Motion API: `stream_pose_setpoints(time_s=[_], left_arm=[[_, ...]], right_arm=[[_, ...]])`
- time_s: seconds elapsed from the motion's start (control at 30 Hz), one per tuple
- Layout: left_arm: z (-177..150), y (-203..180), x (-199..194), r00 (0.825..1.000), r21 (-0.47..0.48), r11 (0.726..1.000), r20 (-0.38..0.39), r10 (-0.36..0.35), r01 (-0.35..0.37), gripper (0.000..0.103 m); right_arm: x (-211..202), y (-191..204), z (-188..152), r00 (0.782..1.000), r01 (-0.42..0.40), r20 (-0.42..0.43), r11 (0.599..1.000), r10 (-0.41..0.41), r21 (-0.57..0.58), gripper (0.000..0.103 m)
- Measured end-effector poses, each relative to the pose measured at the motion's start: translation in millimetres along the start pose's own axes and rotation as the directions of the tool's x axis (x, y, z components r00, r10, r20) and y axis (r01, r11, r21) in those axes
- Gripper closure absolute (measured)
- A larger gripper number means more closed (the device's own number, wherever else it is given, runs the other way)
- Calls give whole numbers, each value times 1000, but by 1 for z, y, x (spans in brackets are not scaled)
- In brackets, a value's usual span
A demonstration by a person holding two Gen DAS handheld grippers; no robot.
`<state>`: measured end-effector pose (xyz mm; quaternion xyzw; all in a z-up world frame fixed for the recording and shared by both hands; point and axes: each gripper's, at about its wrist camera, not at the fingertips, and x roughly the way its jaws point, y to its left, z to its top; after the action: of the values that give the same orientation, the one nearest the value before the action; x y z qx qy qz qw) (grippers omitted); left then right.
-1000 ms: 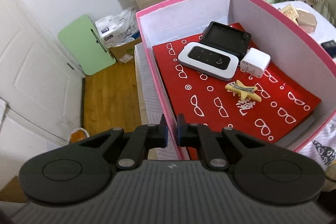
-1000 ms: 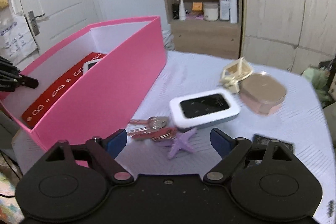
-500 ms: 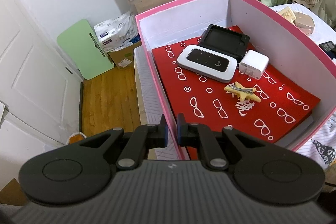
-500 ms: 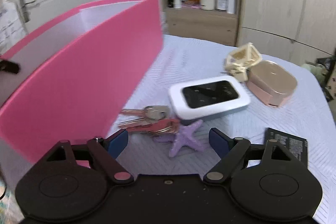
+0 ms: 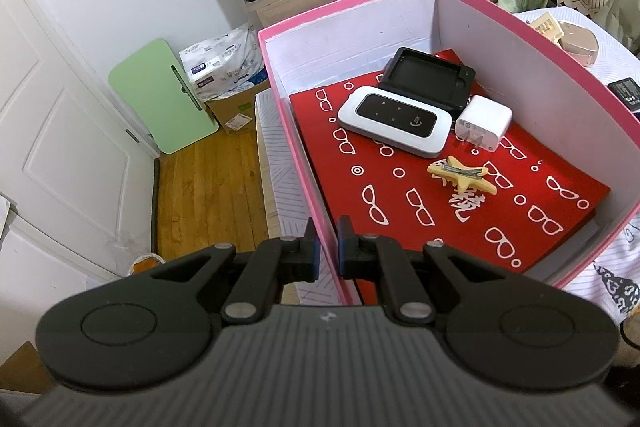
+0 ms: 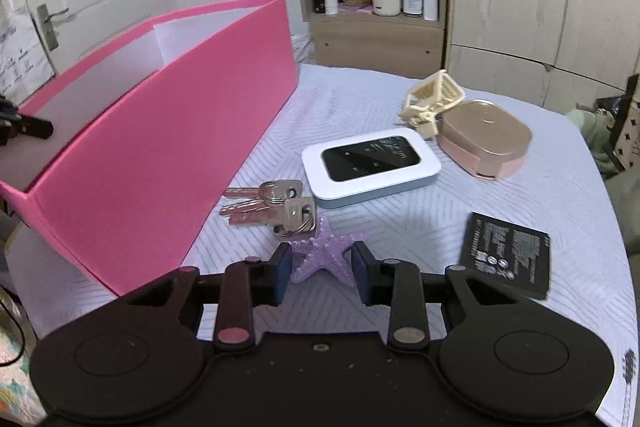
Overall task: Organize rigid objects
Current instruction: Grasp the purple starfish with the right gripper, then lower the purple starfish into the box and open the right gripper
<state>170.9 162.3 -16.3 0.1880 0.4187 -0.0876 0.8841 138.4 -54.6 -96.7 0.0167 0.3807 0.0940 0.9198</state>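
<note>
My left gripper (image 5: 326, 251) is shut on the near wall of the pink box (image 5: 344, 3). On the box's red glasses-print sheet (image 5: 400, 211) lie a white router (image 5: 392, 125), a black cradle (image 5: 428, 79), a white plug (image 5: 482, 123) and a yellow star clip (image 5: 460, 175). In the right wrist view my right gripper (image 6: 322, 261) is closing around a purple starfish (image 6: 326, 255) on the table, and its pads meet the arm tips on both sides. Keys (image 6: 272, 205), a second white router (image 6: 370, 165), a cream claw clip (image 6: 434, 103), a pink-gold case (image 6: 486, 137) and a black battery (image 6: 506, 253) lie around it.
The pink box (image 6: 160, 147) stands just left of the starfish, close to the keys. The cloth-covered table's edge (image 6: 624, 267) curves away on the right. Behind are a wooden shelf (image 6: 376, 27) and cupboards; a green board (image 5: 164, 95) leans by the door over wood floor.
My right gripper has come down and forward onto the purple starfish, and its jaws have closed from wide to the starfish's width. The left gripper has kept its hold on the box wall.
</note>
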Motion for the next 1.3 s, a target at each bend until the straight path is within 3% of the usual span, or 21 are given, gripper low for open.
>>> stream_pose_setpoints(time_s=[0.13,0.27,0.33,0.43,0.5,0.67,0.8,0.93,1.07,1.13,1.17,1.3], left_arm=[[-1,-4,-1,1000,38,999,13,20,-21,95],[-1,-1,-1,1000,25,1000,11,11,-11,95],[-1,-1,-1,1000,26,1000,11,12,-12,95],[0,-1,-1,1000,30,999,11,17,-17,95],[0,-1,-1,1000,16,1000,13,11,-11,95],[-1,3,-2,1000,-24,1000,19,-1,2,96],[-2,6,-1,1000,-56,998,24,-15,17,95],[-4,9,-1,999,-76,997,30,-29,31,95],[-4,10,-1,999,-84,996,32,-35,37,95],[-4,11,-1,999,-89,995,33,-38,41,95],[-4,12,-1,999,-92,995,33,-40,43,95],[-3,12,0,999,-91,995,34,-42,45,95]], right_arm=[[-18,0,8,999,-12,37,1000,11,13,66],[-47,10,31,988,-72,133,997,73,-9,66],[-60,21,44,978,-91,184,994,99,-52,66],[-68,46,62,974,-86,193,983,118,-165,66],[-67,60,74,973,-117,171,969,156,-219,66],[-45,91,101,950,-290,31,914,311,-285,66],[-12,116,115,905,-424,-112,864,410,-272,66],[25,143,119,884,-464,-213,832,415,-304,66],[52,160,117,833,-539,-315,795,455,-278,65],[54,163,115,842,-527,-298,800,449,-286,63],[52,161,114,848,-520,-283,806,447,-284,57],[25,138,116,866,-497,-205,826,455,-266,56]])
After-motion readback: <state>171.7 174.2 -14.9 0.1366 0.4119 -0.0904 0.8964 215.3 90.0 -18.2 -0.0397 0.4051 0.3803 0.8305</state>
